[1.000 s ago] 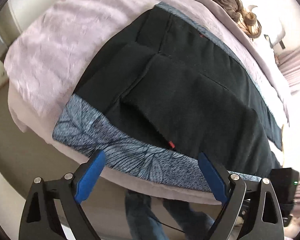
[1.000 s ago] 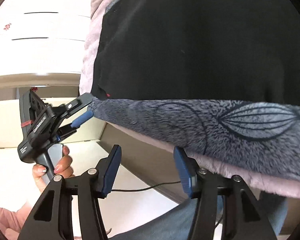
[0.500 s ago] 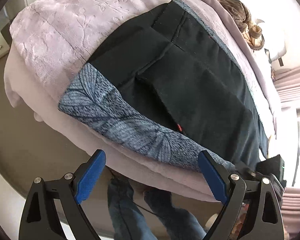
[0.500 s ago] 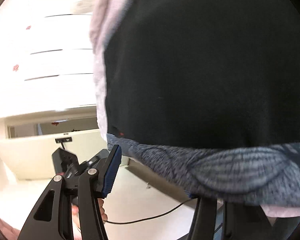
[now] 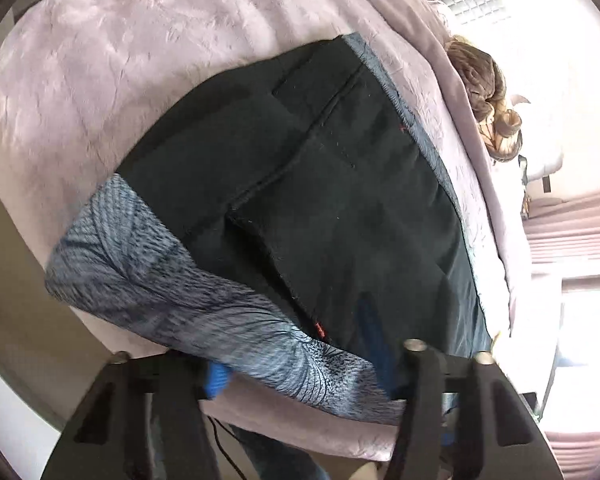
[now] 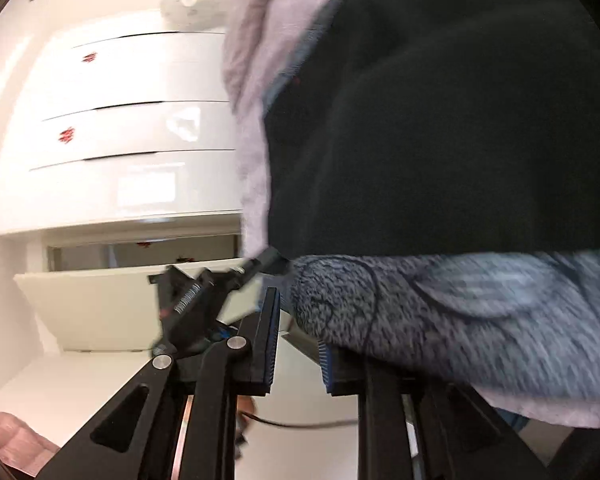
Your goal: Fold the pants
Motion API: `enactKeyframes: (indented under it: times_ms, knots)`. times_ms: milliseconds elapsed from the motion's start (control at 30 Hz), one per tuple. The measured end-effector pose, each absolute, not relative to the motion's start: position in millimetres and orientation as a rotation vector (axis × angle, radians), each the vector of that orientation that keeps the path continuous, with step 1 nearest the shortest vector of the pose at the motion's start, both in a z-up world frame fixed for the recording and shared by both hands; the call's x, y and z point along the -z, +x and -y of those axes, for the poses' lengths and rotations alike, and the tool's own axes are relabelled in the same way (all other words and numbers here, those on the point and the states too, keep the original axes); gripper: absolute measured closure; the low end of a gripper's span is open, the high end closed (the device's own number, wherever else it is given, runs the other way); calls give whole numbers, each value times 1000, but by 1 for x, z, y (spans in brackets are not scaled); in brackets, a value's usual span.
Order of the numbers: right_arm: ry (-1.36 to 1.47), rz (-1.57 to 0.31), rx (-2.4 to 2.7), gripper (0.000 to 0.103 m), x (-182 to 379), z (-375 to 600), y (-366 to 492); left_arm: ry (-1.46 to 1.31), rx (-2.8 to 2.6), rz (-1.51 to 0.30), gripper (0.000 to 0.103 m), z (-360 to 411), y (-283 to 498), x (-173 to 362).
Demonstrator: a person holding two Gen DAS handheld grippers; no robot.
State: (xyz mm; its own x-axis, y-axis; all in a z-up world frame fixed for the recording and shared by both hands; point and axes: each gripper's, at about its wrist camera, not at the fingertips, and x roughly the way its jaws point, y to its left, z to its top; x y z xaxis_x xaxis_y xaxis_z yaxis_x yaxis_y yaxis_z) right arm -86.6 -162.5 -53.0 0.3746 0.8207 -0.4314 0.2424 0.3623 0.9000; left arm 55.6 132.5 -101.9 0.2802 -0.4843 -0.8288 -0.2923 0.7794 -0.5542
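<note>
Now, in the left wrist view, the black pants (image 5: 340,200) are lying spread on the lilac bed cover (image 5: 120,92), their grey patterned cuff (image 5: 172,288) hanging at the bed's near edge. The left claw (image 5: 296,344) is sitting over that cuff, its pads blurred, possibly nipping the fabric; I cannot tell. Over to the right wrist view: the right claw (image 6: 298,344) is standing narrowly parted beside the cuff's corner, gripping nothing, white drawers (image 6: 120,128) glowing behind.

Both wrist views look close across the pants (image 5: 320,200) waistband from opposite ends
</note>
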Motion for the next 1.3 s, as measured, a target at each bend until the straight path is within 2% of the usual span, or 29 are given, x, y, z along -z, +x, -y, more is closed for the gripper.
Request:
enactKeyframes:
  times_ms: [33,100,167,200,233,433,533,567,633,667,800,867,1067,1167,1200,1233,1267,1300]
  knots:
    - [1189,-1172,-476,73,59,168,-92,-688,149,-1311,61,-133,57,101]
    - [1257,-1165,-410,73,73,181,-105,-641,147,-1316,73,-134,61,100]
    - [1410,-1119,-331,77,91,200,-123,-628,147,-1317,74,-136,64,97]
    - [1462,-1092,-294,90,94,209,-131,-621,144,-1317,74,-137,66,94]
    - [1493,-1075,-267,97,96,217,-138,-608,137,-1311,74,-137,68,89]
    - [1360,-995,-330,100,37,258,-102,-500,127,-1252,74,-116,98,43]
    - [1302,-1088,-417,97,18,261,-95,-472,121,-1237,74,-106,109,35]
    - [1275,-1150,-443,92,17,259,-97,-464,115,-1244,74,-104,110,36]
    - [1270,-1258,-456,36,28,249,-110,-467,107,-1262,74,-103,109,41]
    - [1293,-1291,-452,32,37,241,-117,-466,98,-1271,74,-104,107,43]
    - [1453,-1322,-446,32,81,220,-131,-492,94,-1292,74,-111,104,46]
    - [1497,-1312,-445,34,89,218,-134,-500,105,-1298,74,-113,104,45]
    - [1597,-1129,-308,40,111,236,-150,-455,143,-1316,74,-110,110,52]
    - [1606,-1099,-269,47,112,241,-156,-430,131,-1341,74,-110,108,66]
    - [1622,-1092,-249,67,116,247,-158,-429,120,-1353,74,-111,107,71]
    - [1635,-1088,-242,100,117,249,-158,-436,109,-1361,75,-113,105,72]
    - [1633,-1080,-231,100,114,254,-157,-446,112,-1356,80,-115,103,69]
    - [1595,-1052,-239,100,95,257,-155,-452,121,-1341,80,-117,101,62]
